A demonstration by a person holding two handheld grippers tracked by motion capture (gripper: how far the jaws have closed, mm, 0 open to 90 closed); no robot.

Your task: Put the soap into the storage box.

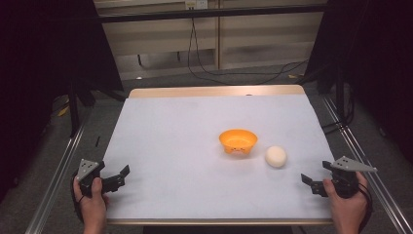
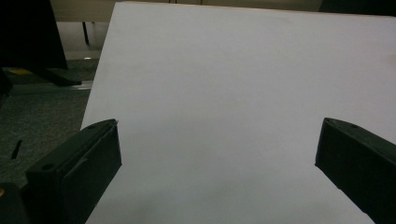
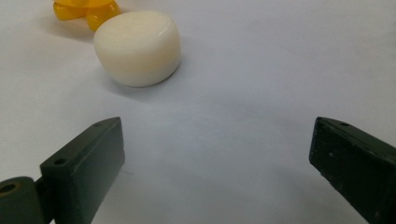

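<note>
The table (image 1: 195, 146) is seen from above, facing 12 o'clock. The white ball (image 1: 275, 156), low and close in the right gripper view (image 3: 137, 49), is shared; bare cloth is faced by the left gripper view.

Room was dim w/ dark edges; white table cover (image 1: 195, 146) lit evenly from above, soft shadows; gripper views slightly blurred.
</note>
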